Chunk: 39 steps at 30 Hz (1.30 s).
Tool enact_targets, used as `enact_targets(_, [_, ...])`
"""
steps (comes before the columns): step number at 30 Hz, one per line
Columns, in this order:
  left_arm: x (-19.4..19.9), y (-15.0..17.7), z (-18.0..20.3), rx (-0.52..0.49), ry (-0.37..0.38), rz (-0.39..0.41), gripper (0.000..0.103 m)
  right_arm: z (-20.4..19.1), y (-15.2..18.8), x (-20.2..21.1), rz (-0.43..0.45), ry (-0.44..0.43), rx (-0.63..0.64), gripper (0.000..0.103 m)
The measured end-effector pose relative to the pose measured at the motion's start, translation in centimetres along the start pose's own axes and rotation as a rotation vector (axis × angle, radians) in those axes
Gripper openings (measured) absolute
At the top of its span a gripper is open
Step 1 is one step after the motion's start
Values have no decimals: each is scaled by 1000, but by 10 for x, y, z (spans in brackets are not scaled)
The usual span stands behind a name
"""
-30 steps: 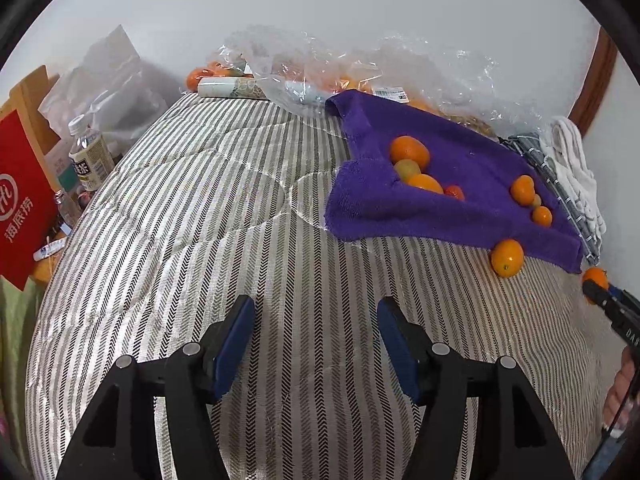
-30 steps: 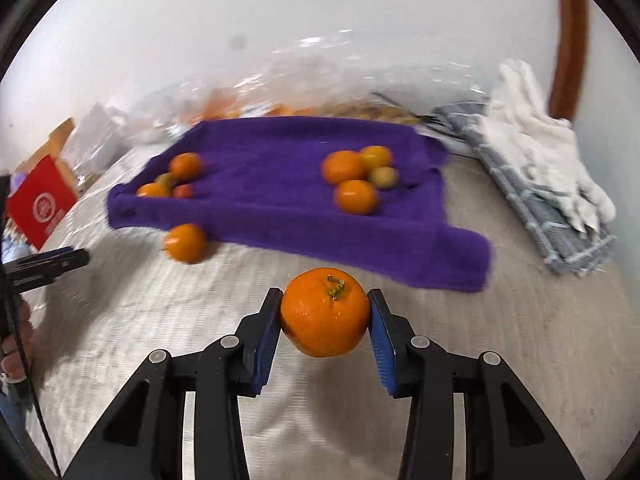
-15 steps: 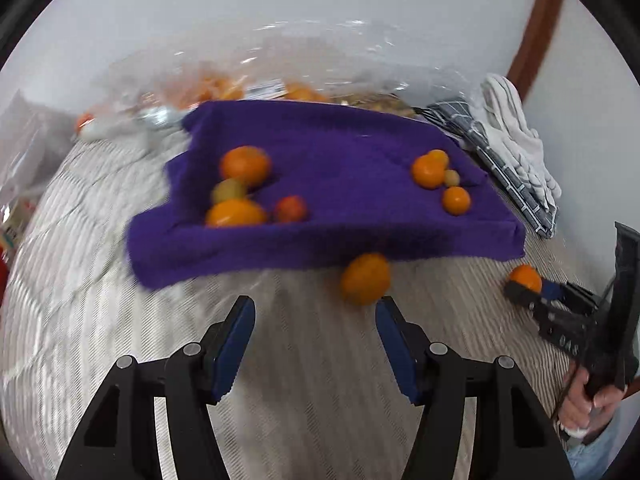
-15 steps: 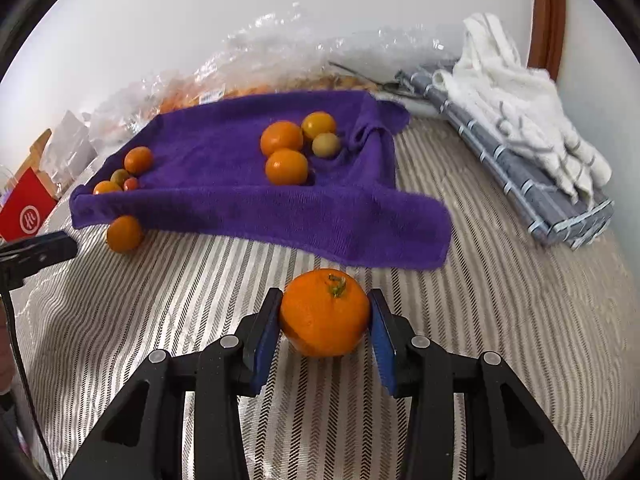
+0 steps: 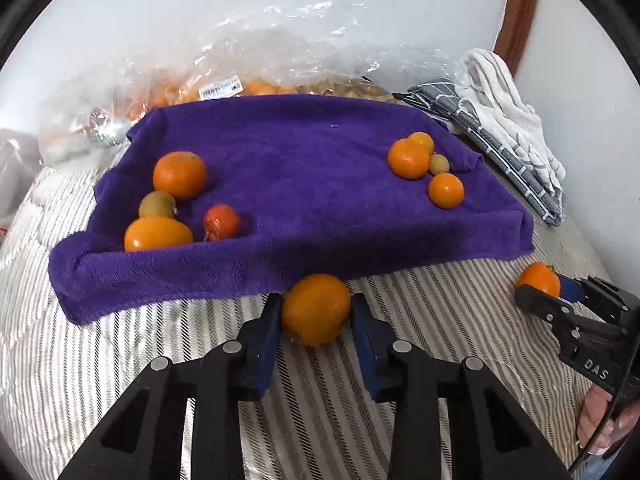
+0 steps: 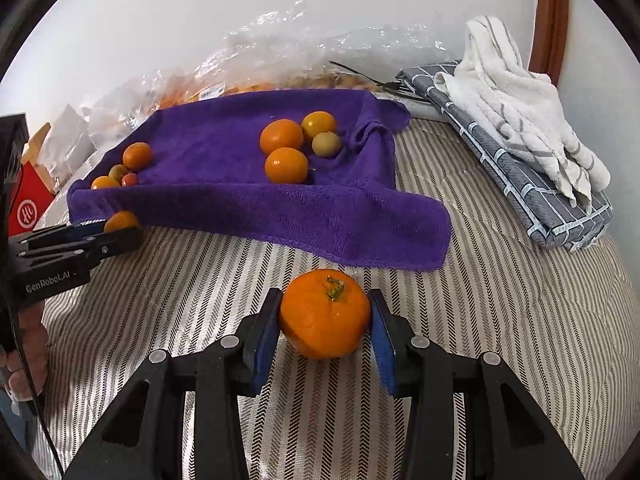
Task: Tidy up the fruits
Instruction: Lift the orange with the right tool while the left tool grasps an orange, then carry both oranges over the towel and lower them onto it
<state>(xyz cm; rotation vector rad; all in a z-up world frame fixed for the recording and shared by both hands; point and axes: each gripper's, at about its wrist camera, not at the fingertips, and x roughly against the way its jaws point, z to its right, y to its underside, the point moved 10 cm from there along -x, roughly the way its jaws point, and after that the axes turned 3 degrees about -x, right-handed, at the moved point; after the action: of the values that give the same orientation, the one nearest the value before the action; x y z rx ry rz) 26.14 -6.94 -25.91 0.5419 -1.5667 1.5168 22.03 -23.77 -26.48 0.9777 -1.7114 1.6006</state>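
Observation:
A purple towel (image 5: 296,184) lies on the striped bed with two groups of oranges and small fruits on it, one at its left (image 5: 179,174) and one at its right (image 5: 408,158). My left gripper (image 5: 316,316) has its pads on both sides of a loose orange (image 5: 316,308) on the bed at the towel's front edge. My right gripper (image 6: 325,316) is shut on a stemmed orange (image 6: 325,314), held just above the bed, right of the towel's corner. The towel (image 6: 256,184) also shows in the right wrist view.
A clear plastic bag of fruit (image 5: 256,80) lies behind the towel against the wall. A grey folded cloth with a white towel on top (image 6: 516,136) lies at the right. A red box (image 6: 30,204) stands at the left bed edge.
My left gripper swung right to the towel and came up to the loose orange, and its fingers closed in on both sides of it. My right gripper stayed shut on its orange and moved nearer the towel.

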Motion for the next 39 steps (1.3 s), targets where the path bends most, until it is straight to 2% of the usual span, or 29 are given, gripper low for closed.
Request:
enact_targets(3, [8,-1,5,6,46,37,32,3,-1,0,1,3,-16,42])
enact_targets(7, [22,-5,0,23,48,104,32,6,-1,0,8,5,-33,42])
enact_targets(14, [37,-16,-10,38,20,175,32,7,-4,3,26,-10,-50,42])
enact_targets(21, [51,-23,-43,124,-36,218,32,5,-1,3,4,12,-47,42])
enact_targets(25, [58,-27,-62,168,-74,239,32,3,-4,8,-8,-16,-66,42])
enact_targets(34, [71,-35,-86,210,-155,262,32,-5,-55,43,76,-7,-41,42])
enact_targets(36, [76,-38,-92,215,-179,264,32,-8,-70,45,93,-14,-37,42])
enact_targets(39, [86,-46,-98,218,-177,263,32,-11,-87,41,106,-37,-55,42])
